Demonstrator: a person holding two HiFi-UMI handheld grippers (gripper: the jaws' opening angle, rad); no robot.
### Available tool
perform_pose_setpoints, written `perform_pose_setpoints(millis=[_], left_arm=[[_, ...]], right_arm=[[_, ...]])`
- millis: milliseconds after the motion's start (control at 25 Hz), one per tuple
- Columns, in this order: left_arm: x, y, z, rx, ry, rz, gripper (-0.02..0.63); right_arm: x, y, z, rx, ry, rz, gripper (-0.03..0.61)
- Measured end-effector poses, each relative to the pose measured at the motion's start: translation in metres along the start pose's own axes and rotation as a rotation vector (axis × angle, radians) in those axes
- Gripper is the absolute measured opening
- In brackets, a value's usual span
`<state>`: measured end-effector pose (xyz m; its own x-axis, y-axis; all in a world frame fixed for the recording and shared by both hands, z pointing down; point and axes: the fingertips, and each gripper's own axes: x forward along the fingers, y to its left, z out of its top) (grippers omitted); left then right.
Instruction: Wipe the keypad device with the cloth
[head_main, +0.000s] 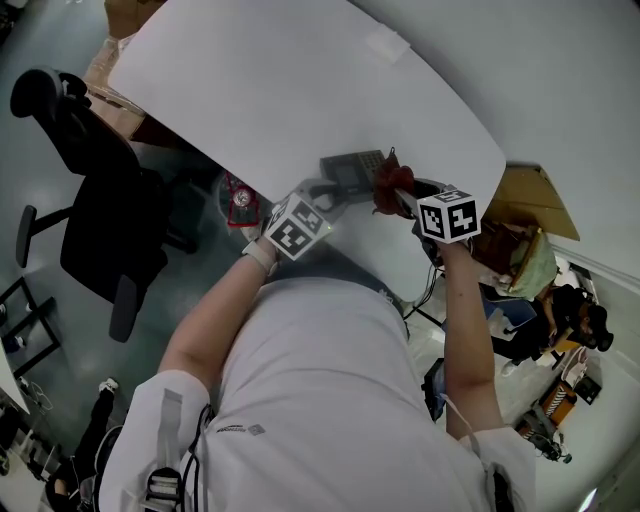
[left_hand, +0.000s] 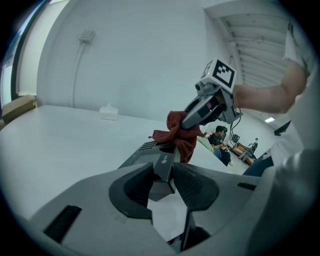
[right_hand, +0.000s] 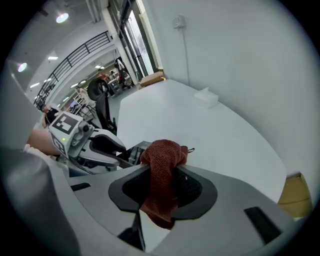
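A dark grey keypad device (head_main: 352, 170) lies near the front edge of the white table (head_main: 290, 90). My left gripper (head_main: 325, 190) is shut on its near end; in the left gripper view the device (left_hand: 150, 157) sits pinched between the two pads, its keys at the far end. My right gripper (head_main: 400, 195) is shut on a red cloth (head_main: 392, 185) and holds it just above the device's right side. In the left gripper view the cloth (left_hand: 177, 132) hangs from the right gripper (left_hand: 202, 112) over the device. In the right gripper view the cloth (right_hand: 162, 170) drapes between the jaws.
A small white box (head_main: 386, 45) lies at the table's far side. A black office chair (head_main: 90, 200) stands left of the table. Cardboard boxes (head_main: 535, 200) sit at the right, beyond the table's edge. A red object (head_main: 238, 195) lies on the floor under the table edge.
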<state>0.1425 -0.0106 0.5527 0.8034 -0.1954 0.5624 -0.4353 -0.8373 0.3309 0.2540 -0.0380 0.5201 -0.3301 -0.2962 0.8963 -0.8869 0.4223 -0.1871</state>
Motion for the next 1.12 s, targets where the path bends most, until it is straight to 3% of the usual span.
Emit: perform_pose_setpoints(millis=[600,840,1120], left_arm=[[0.0,0.001,-0.001,-0.007,-0.008,-0.002,0.132],[0.0,0.001,0.0,-0.004,-0.007,-0.007,0.132],[-0.001,0.001,-0.001,-0.003,-0.009,-0.016,0.132]], right_arm=[[0.056,-0.01,0.015,-0.093,0.14,-0.068,0.123],[0.073,-0.012,0.02,-0.184,0.198,-0.114,0.123],[0.076,-0.017,0.023,-0.006,0.144,-0.028,0.124]])
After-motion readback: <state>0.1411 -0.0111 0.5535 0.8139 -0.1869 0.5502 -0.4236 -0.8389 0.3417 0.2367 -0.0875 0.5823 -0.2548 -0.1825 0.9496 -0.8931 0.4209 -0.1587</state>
